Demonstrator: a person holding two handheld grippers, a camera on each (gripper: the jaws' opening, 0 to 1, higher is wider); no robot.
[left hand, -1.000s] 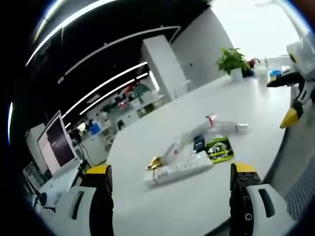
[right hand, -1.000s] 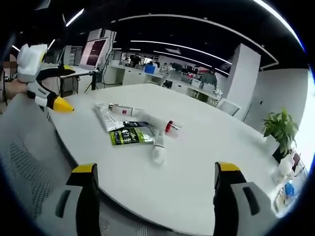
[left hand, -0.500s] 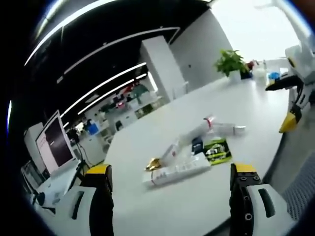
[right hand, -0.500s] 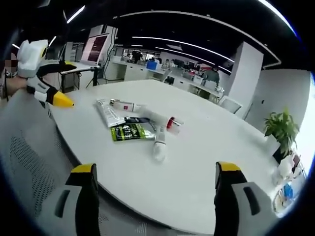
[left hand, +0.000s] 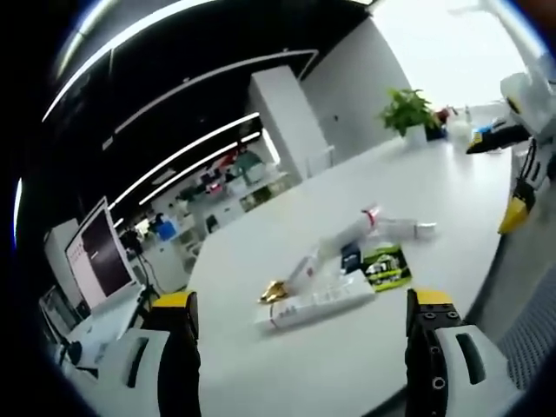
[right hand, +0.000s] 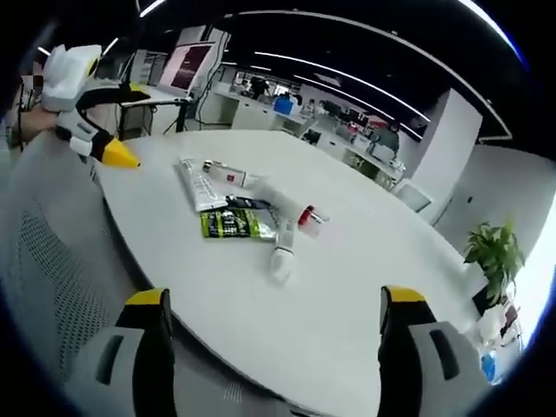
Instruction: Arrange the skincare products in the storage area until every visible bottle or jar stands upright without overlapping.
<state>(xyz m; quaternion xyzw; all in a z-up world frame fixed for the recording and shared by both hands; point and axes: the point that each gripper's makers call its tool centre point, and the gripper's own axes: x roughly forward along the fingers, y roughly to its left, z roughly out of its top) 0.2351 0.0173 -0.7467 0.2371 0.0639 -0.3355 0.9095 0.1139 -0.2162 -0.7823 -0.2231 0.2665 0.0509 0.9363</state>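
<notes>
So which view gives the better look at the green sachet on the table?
The right gripper view: the green sachet lies flat and nearly side-on there, its whole face and dark print clear, next to the white tubes. In the left gripper view the sachet is smaller and foreshortened, sitting behind the long white tube.

On the counter point(right hand: 347, 287) lay one green sachet point(right hand: 228, 223) and one flat white tube point(right hand: 199, 185). Beside them were three more tubes or bottles, though blur made that count uncertain.

bright ceiling light strips point(left hand: 187, 148) glow overhead, daylight glares far right, edges curve strongly, distant office looks soft.
</notes>
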